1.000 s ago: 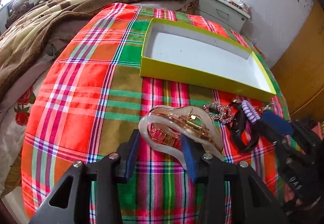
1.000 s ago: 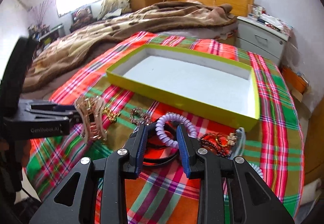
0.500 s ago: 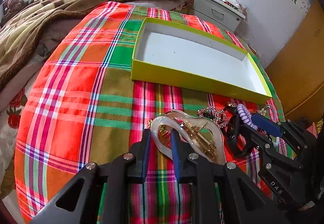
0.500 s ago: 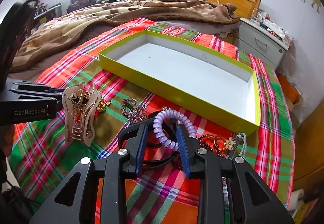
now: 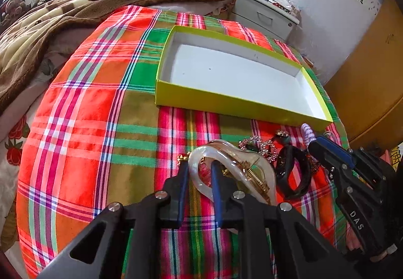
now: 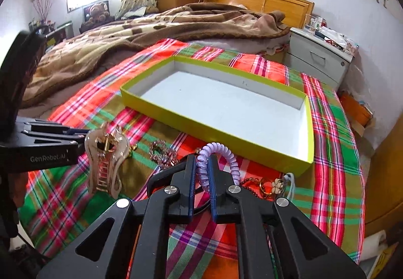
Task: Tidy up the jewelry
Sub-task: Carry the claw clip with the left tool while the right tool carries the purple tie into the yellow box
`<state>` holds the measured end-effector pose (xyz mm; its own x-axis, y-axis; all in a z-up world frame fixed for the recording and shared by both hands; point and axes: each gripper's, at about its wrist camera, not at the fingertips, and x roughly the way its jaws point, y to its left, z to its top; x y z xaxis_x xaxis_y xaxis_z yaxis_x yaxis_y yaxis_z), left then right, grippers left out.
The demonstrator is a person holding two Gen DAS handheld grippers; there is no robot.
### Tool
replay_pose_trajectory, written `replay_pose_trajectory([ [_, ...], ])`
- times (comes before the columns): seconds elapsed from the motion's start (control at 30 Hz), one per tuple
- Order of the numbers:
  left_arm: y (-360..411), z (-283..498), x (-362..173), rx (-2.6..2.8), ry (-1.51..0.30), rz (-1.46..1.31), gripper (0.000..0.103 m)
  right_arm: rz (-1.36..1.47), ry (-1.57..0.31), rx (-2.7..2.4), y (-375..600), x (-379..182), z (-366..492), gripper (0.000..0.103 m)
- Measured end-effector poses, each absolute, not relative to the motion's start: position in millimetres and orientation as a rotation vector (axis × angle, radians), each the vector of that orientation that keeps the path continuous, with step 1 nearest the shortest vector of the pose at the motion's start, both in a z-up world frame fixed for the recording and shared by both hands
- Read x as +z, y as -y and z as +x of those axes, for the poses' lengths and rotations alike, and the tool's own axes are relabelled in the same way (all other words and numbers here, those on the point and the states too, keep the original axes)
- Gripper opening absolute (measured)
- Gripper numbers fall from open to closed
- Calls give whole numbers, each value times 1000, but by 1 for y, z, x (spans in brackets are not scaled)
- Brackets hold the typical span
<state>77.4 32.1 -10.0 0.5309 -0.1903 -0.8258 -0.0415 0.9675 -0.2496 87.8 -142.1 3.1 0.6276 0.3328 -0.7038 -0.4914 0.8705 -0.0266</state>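
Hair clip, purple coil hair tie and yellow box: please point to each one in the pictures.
Hair clip (image 5: 201,179), left wrist view: pearly loop end.
Purple coil hair tie (image 6: 233,161), right wrist view: right side of its arch.
Yellow box (image 6: 201,125), right wrist view: near outer wall.

"GenRobot.AI" – left gripper (image 6: 83,136), "DAS" – right gripper (image 5: 320,145)

Bare plaid cloth (image 5: 88,127) lies open leftward; the box's near wall (image 5: 226,102) stands ahead.
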Motion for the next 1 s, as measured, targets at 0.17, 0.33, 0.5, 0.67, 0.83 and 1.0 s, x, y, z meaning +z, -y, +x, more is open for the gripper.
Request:
replay_pose_trajectory([
  [0.17, -31, 73, 4, -105, -976, -239, 13, -190, -731, 470, 148, 14, 90, 9],
  [0.33, -28, 78, 2, -101, -993, -205, 13, -159, -718, 463, 151, 20, 93, 9],
  [0.5, -26, 77, 2, -106, -995, -192, 13, -145, -704, 469, 151, 25, 95, 9],
  [0.67, -30, 74, 19, -119, -956, -210, 12, -131, -672, 470, 154, 36, 95, 9],
  [0.83, -29, 75, 38, -121, -907, -190, 13, -123, -650, 461, 158, 45, 98, 10],
  [1.0, -24, 83, 56, -145, -867, -171, 13, -114, -639, 450, 162, 52, 106, 10],
])
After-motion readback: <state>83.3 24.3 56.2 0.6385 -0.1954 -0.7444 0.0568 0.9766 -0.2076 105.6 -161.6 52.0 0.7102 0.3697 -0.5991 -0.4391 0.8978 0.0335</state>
